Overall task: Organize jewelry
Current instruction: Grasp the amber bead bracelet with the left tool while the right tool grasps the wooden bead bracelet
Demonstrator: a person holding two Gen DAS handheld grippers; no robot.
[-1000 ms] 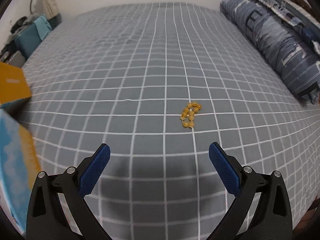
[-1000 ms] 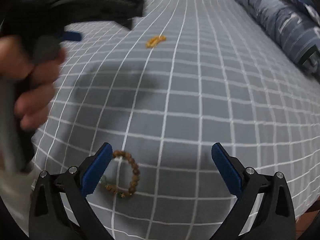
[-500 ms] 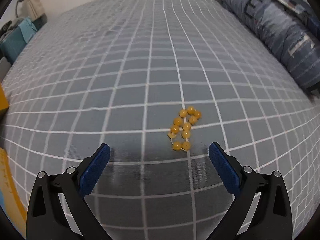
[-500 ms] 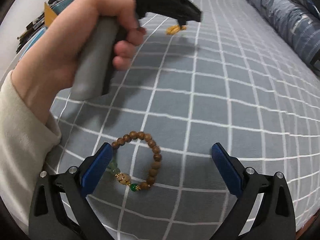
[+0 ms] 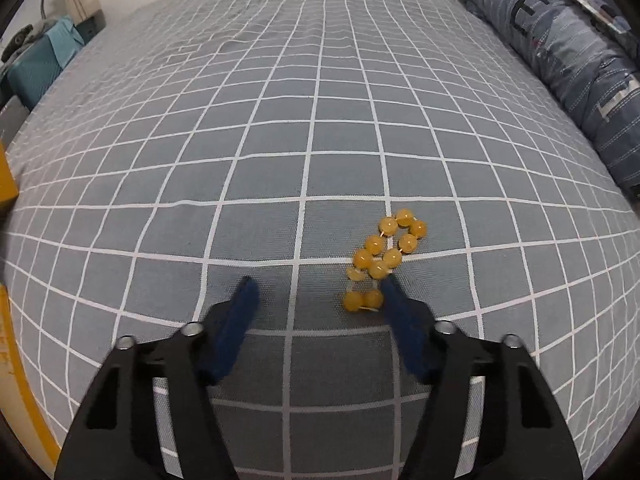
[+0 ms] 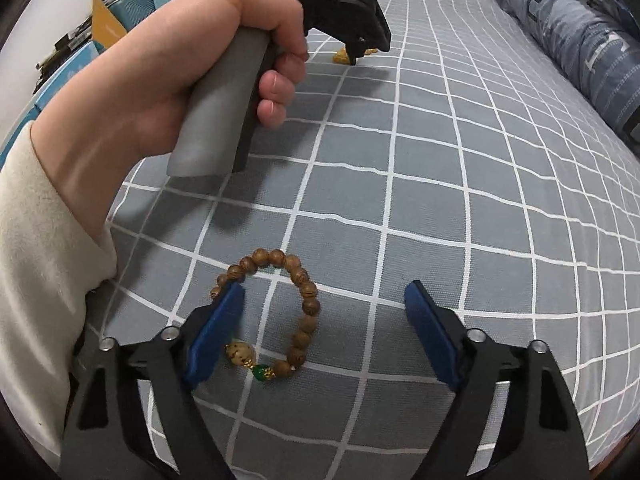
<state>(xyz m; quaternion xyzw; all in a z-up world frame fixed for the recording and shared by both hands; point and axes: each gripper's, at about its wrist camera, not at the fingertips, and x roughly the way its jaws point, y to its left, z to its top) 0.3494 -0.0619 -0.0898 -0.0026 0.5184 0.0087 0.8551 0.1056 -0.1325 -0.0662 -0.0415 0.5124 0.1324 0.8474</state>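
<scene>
While rolled bedding lies aside, left hand overhangs bedsheet.

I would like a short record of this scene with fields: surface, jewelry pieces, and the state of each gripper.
surface: grey checked bedsheet
piece 1: yellow bead bracelet, bunched up, lying on the sheet
piece 2: brown wooden bead bracelet, lying in a loop, with one pale bead and one green bead
left gripper: jaws closing, yellow beads beside its right finger, not gripped
right gripper: jaws closing around the wooden bracelet, not gripped
</scene>
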